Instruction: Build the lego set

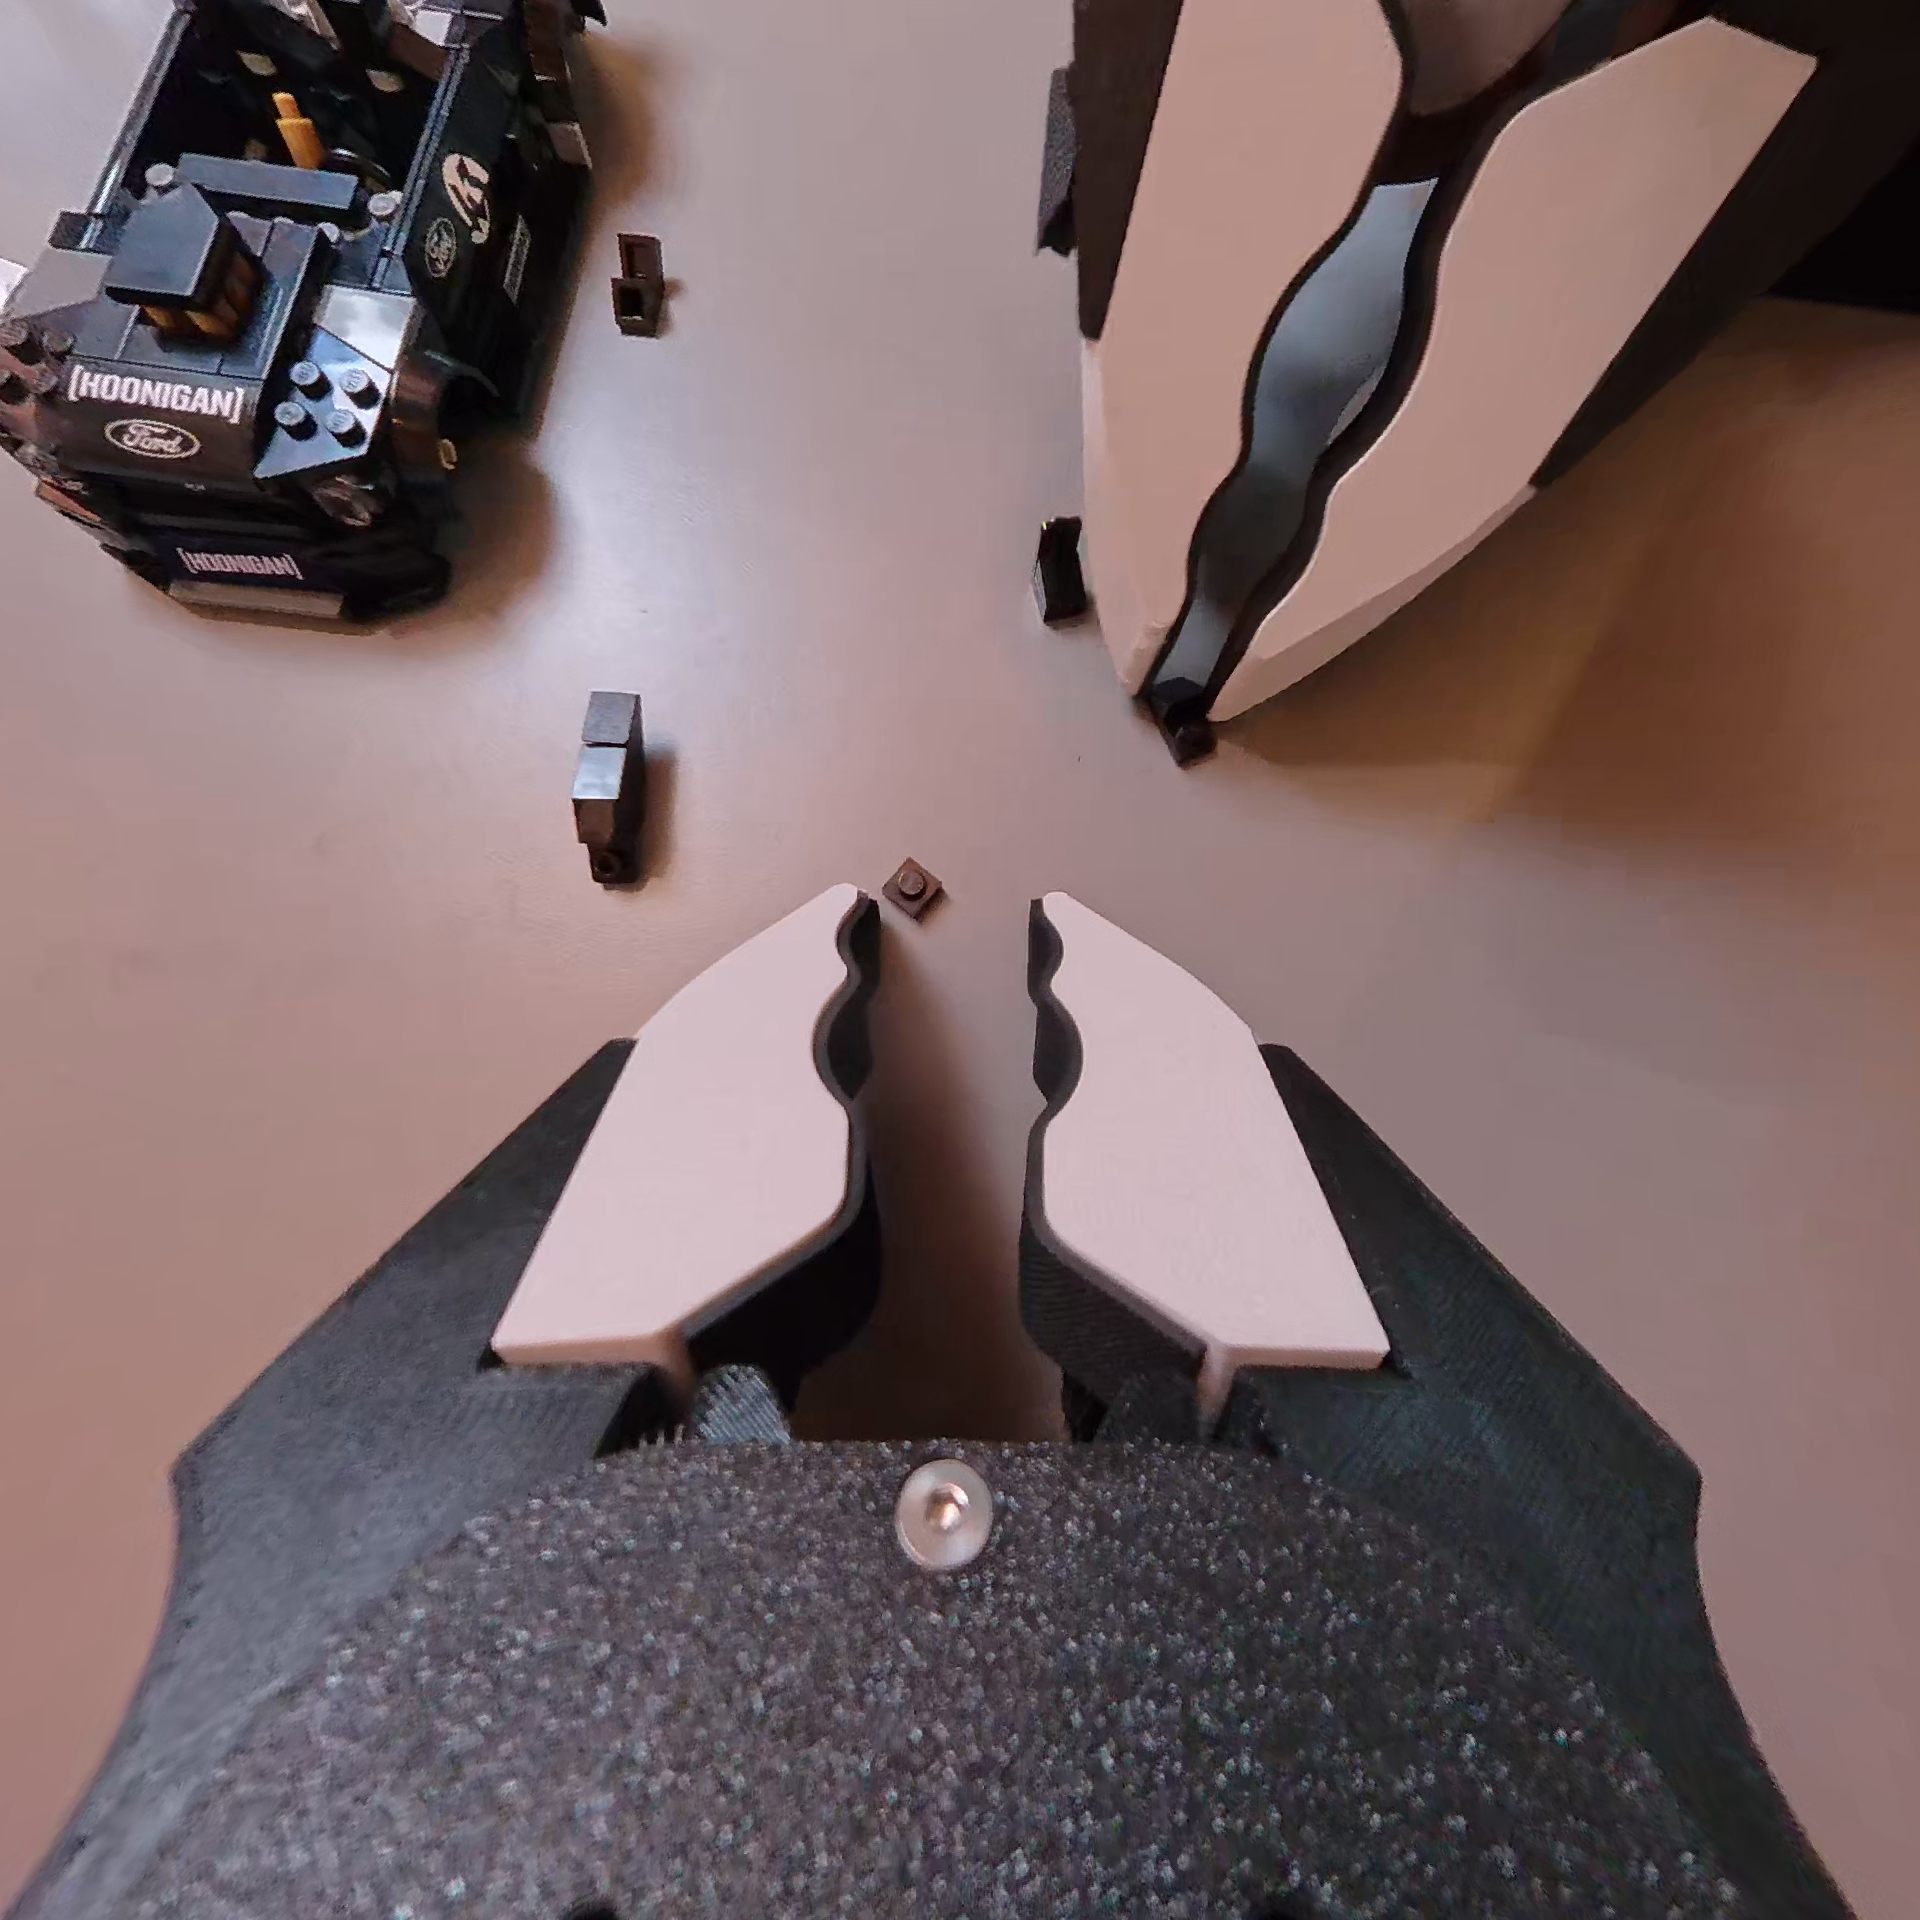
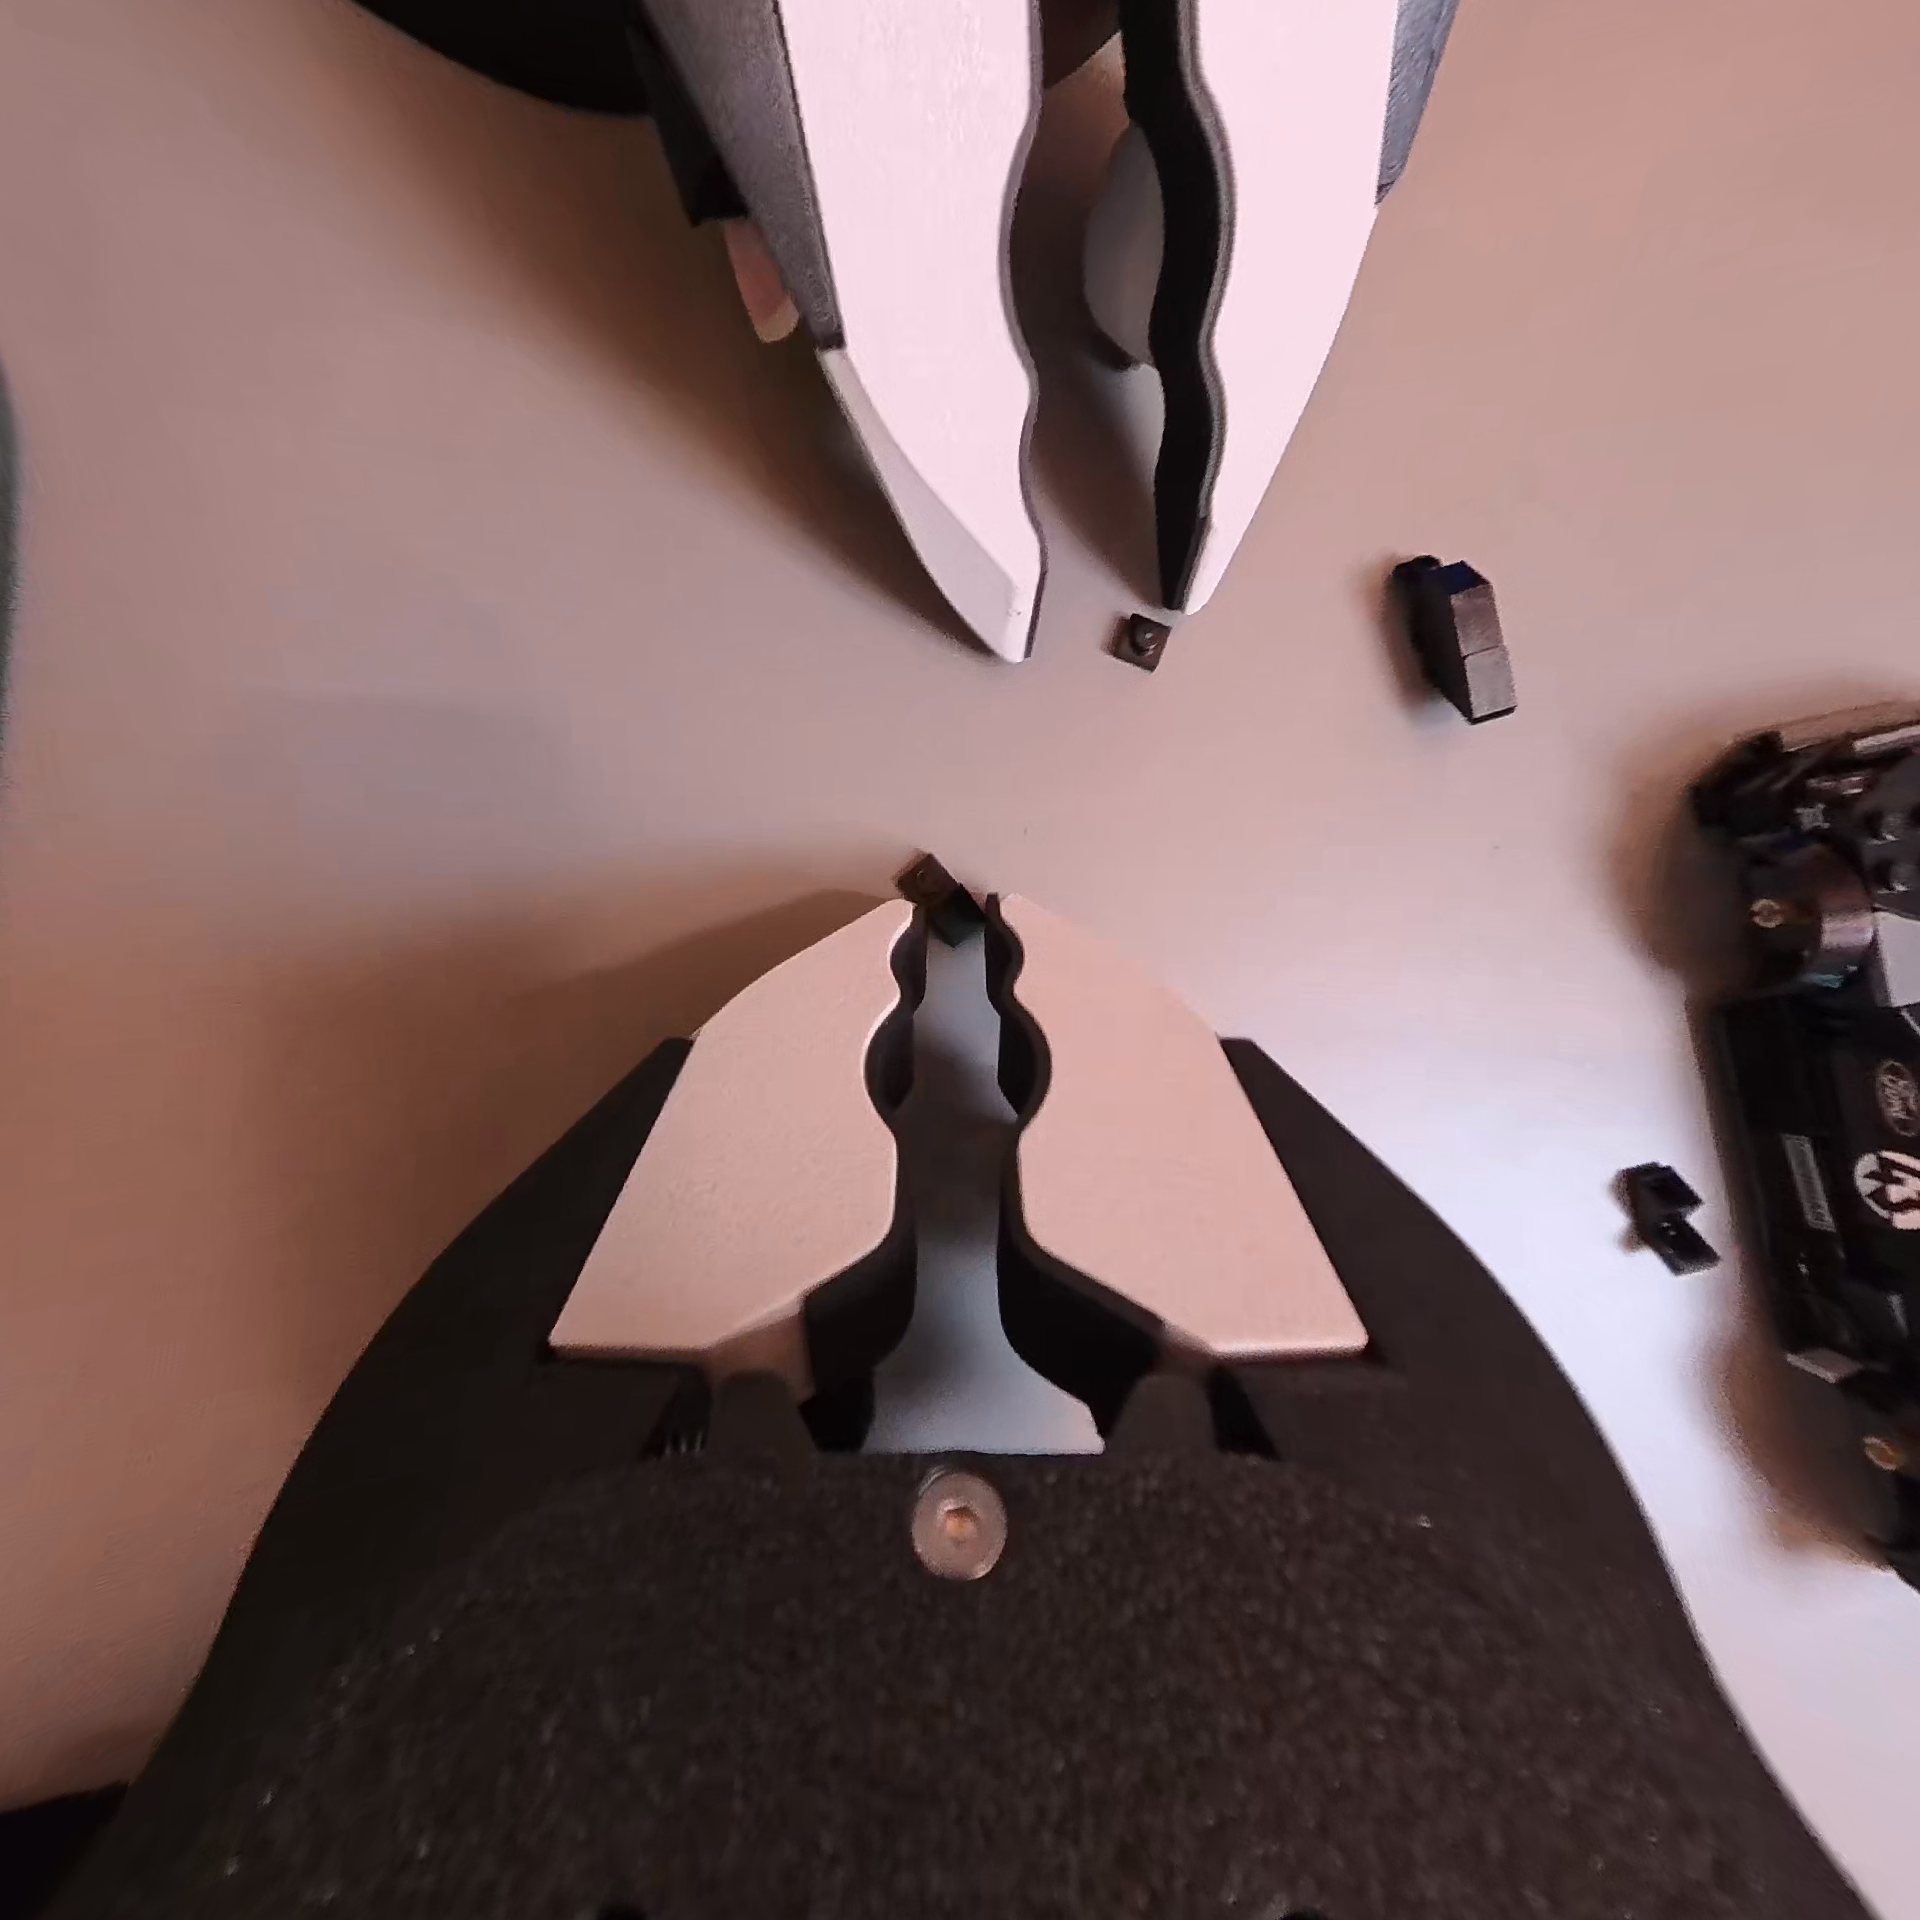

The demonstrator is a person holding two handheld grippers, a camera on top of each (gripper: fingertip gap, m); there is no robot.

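**Two grippers, two tiny black pieces**

While the left gripper hangs low over the table with its fingers parted and empty, a small one-stud plate lies flat just off its tips, closer to the left finger than to the right. That offset is what the next move seems to turn on: a slight shift leftward and forward would bring the plate between the pads. Being square, it has no long axis to line up with.

The right gripper has its fingers drawn nearly together, pinching a small dark brick at the very tips, down at the table surface; a second bit sits against it, and whether the two are joined I cannot tell.

Off to the side stands the partly built black car, well apart from both grippers. It carries white lettering and oval badges on its panels. Loose black parts lie between: a longer stacked piece near the left gripper and a small bracket beside the car.
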